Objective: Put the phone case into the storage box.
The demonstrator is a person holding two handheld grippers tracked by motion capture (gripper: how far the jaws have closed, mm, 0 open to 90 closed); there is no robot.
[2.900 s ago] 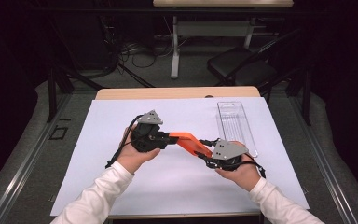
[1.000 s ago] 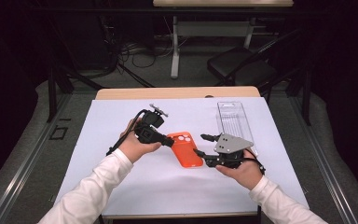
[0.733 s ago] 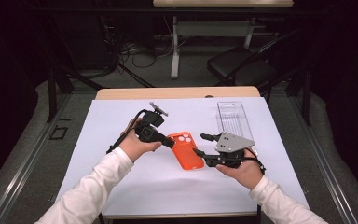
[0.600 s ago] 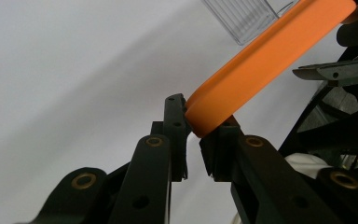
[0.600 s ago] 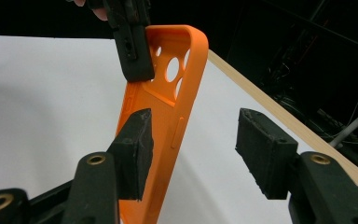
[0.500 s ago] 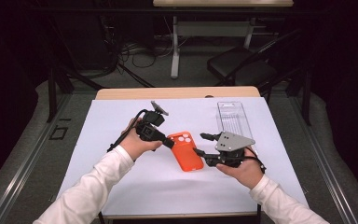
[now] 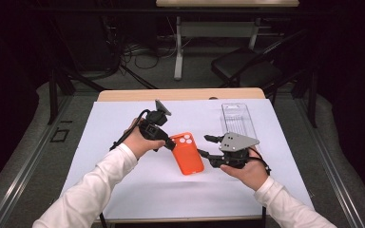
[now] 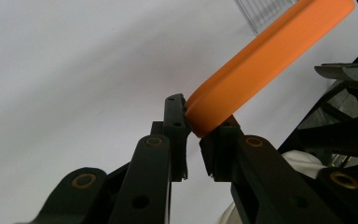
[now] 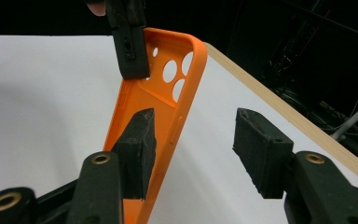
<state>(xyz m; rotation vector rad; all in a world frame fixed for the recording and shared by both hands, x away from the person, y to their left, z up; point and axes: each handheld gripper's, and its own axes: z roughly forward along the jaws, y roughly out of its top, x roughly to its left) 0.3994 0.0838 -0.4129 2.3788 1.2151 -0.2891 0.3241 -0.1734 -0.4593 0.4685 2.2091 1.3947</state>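
Since the earliest frame the right gripper (image 7: 208, 146) has let go; its fingers stand spread beside the orange phone case (image 7: 188, 153), mid-worktop. Left gripper (image 8: 193, 128) pinches the case's top corner. Hand-over looks done; clear plastic box (image 7: 238, 122), near the right edge, untouched.

The high view looks forward and down on the table (image 7: 123, 118); both gripper views sit close, sharing the orange phone case (image 7: 188, 153).

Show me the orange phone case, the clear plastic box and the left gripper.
orange phone case (image 7: 189, 156): high view, middle of its back.
clear plastic box (image 7: 237, 119): high view, its ribbed lid.
left gripper (image 8: 193, 135): left gripper view, between the jaw tips.
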